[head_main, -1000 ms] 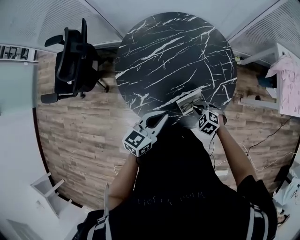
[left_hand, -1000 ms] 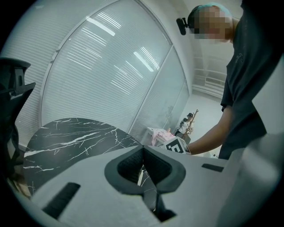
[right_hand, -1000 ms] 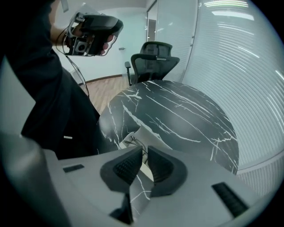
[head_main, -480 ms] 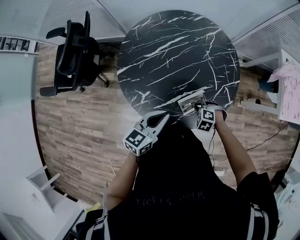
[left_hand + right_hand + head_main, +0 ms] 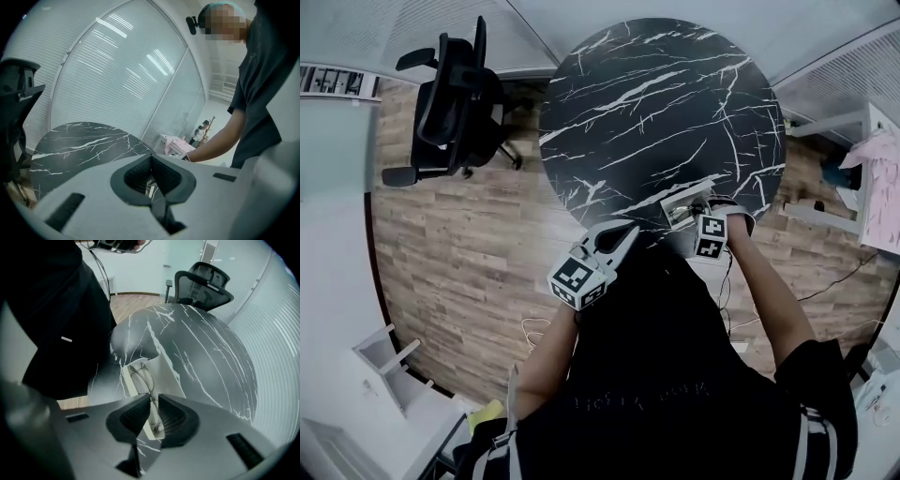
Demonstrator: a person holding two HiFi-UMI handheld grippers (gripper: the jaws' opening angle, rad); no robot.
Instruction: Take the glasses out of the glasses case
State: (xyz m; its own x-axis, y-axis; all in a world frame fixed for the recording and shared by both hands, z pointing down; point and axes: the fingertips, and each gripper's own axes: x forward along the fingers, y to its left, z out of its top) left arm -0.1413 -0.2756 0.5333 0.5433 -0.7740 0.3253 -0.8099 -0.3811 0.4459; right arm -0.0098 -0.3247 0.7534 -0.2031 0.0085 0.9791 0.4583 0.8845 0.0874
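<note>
glasses [image 5: 143, 375]: being kept in the open glasses case [image 5: 165, 365] at the near right edge of the tabletop [image 5: 656, 94], and being pinched at the thin wire frame by the right gripper [image 5: 154, 400], jaws narrowed to a slit. the frame is probably being put at risk of bending or slipping, and the light case of being dragged off the edge, should the lift be made askew. left gripper [image 5: 150, 158]: being held level just off the near edge, jaws pressed together, nothing being held.

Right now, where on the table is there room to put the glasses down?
Almost all the table is bare: from the case out to the far rim, and the whole left side. Only the near edge is crowded: the open case, the right claw shut on the glasses inside it, and the empty left claw nearby.
</note>
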